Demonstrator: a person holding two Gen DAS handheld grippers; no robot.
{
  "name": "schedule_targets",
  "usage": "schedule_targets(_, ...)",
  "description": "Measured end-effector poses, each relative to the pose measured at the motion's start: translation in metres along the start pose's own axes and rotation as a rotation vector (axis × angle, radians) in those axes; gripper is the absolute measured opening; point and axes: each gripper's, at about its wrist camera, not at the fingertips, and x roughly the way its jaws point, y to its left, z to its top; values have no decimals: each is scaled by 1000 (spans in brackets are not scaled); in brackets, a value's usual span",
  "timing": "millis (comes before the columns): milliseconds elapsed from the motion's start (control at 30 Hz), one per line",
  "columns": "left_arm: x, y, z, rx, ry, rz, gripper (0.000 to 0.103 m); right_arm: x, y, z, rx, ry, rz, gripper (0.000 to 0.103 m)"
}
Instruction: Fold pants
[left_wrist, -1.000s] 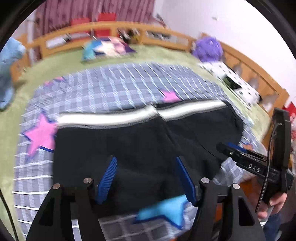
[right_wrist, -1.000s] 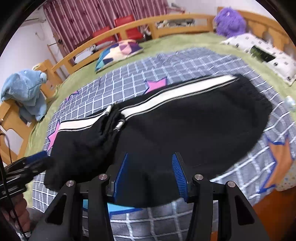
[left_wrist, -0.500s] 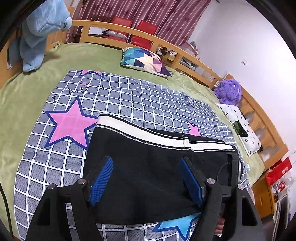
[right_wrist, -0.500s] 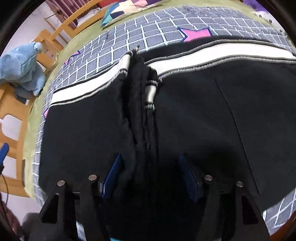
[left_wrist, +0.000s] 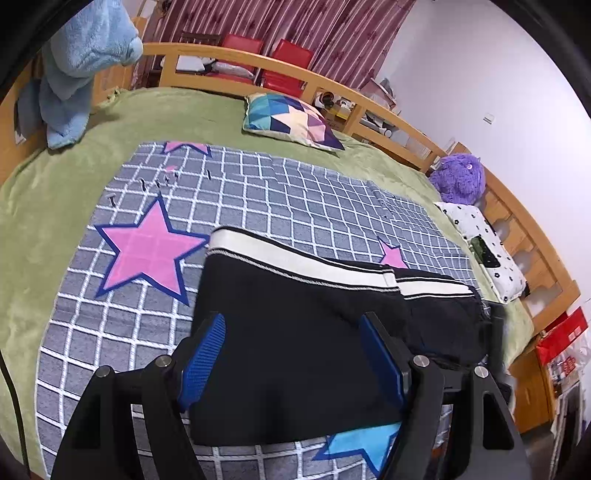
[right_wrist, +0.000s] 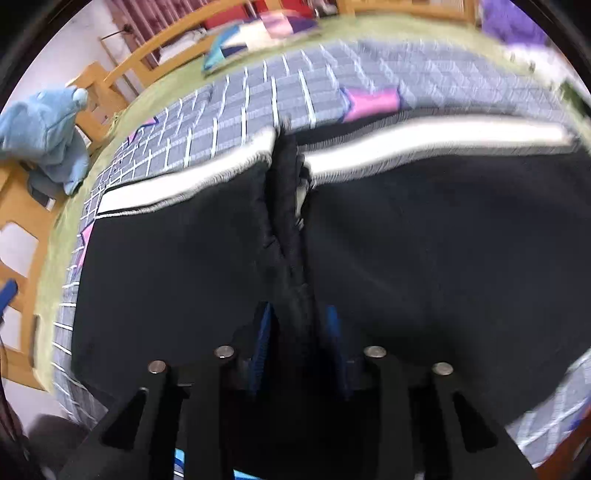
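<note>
Black pants (left_wrist: 295, 332) with a white side stripe (left_wrist: 295, 254) lie folded on a grey checked blanket (left_wrist: 258, 199) on the bed. My left gripper (left_wrist: 291, 354) is open just above the pants' near left part, with nothing between its blue pads. In the right wrist view the pants (right_wrist: 424, 240) fill the frame, and my right gripper (right_wrist: 297, 339) is shut on a bunched ridge of black cloth (right_wrist: 288, 236) in the middle of them. The right gripper's body shows dimly at the pants' right end in the left wrist view.
The blanket has pink stars (left_wrist: 147, 247) and a blue star (left_wrist: 365, 443). A patterned pillow (left_wrist: 291, 120), a purple plush toy (left_wrist: 458, 177) and a spotted pillow (left_wrist: 480, 243) lie on the green bedspread. A blue plush (left_wrist: 77, 70) hangs on the wooden bed rail.
My right gripper has moved down onto the pants and closed on the ridge of cloth in the middle. My left gripper has stayed open above the pants.
</note>
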Motion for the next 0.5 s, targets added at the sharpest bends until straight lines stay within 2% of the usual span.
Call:
schedule_targets(100, -2, -1, 6, 34, -16, 21, 73, -34, 4, -8, -25, -135, 20, 37)
schedule_targets(167, -6, -4, 16, 93, -31, 47, 73, -51, 10, -16, -66, -176, 49, 37)
schedule_targets(267, -21, -10, 32, 187, -79, 80, 73, -76, 28, -23, -153, -241, 27, 37)
schedule_targets(300, -24, -11, 36, 206, -83, 78, 73, -84, 30, -24, -160, -265, 25, 41)
schedule_targets(333, -25, -11, 39, 225, -73, 74, 73, -92, 32, -25, -157, -290, 35, 50)
schedule_targets(400, -20, -6, 41, 248, -37, 66, 73, -96, 29, -20, -148, -295, 65, 61)
schedule_targets(500, -5, 5, 26, 249, 1, 66, 73, -83, 39, -20, -172, -257, 60, 60)
